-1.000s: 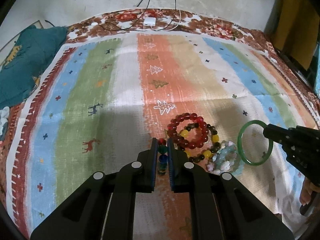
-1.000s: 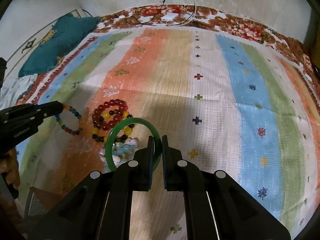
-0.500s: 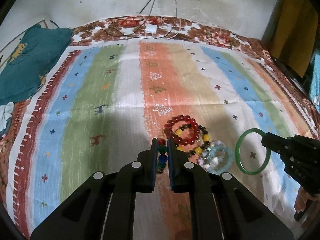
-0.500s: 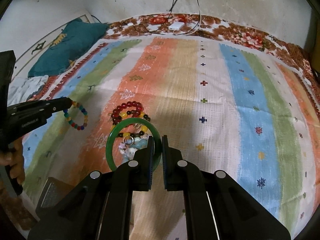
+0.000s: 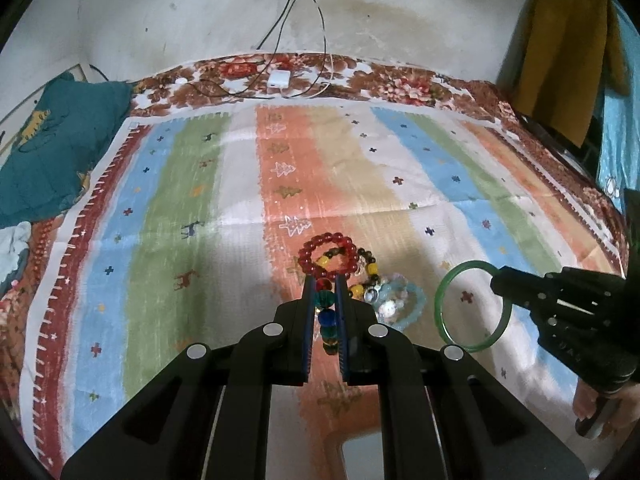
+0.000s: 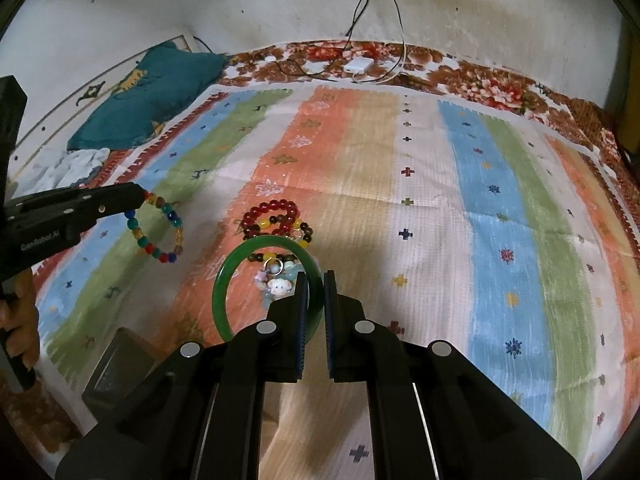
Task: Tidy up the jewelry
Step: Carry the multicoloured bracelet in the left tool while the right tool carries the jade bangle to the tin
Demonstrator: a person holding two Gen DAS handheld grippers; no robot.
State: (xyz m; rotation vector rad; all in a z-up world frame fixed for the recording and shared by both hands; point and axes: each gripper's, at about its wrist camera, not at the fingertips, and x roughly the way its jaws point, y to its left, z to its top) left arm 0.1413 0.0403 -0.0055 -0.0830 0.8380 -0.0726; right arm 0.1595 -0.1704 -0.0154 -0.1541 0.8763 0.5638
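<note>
Striped cloth [image 5: 240,184] spread over a bed against a stained white wall; a dark box [image 6: 116,364] sits at the near edge. Left gripper [image 5: 324,292] is clamped on the multicolour bead bracelet [image 6: 160,228], held off the cloth. Right gripper [image 6: 314,292] is clamped on the rim of the green bangle [image 6: 224,280], also lifted. On the cloth remain the red bead bracelet [image 5: 328,252], a dark-and-yellow bead strand [image 5: 366,272] touching it, and a pale blue charm bracelet [image 5: 404,304] just beside.

Risks:
- Bangle is gripped on a thin, smooth rim, so it could pivot or slip out if swung fast.
- Bead bracelet hangs from a few beads; the elastic may roll out from between the fingers.
- Both grippers are near each other above the pile, so one could catch the other's piece.

Versus a second ago: both grippers have risen and pulled back, the pile looks smaller and farther off, more wall shows. Grips unchanged.
</note>
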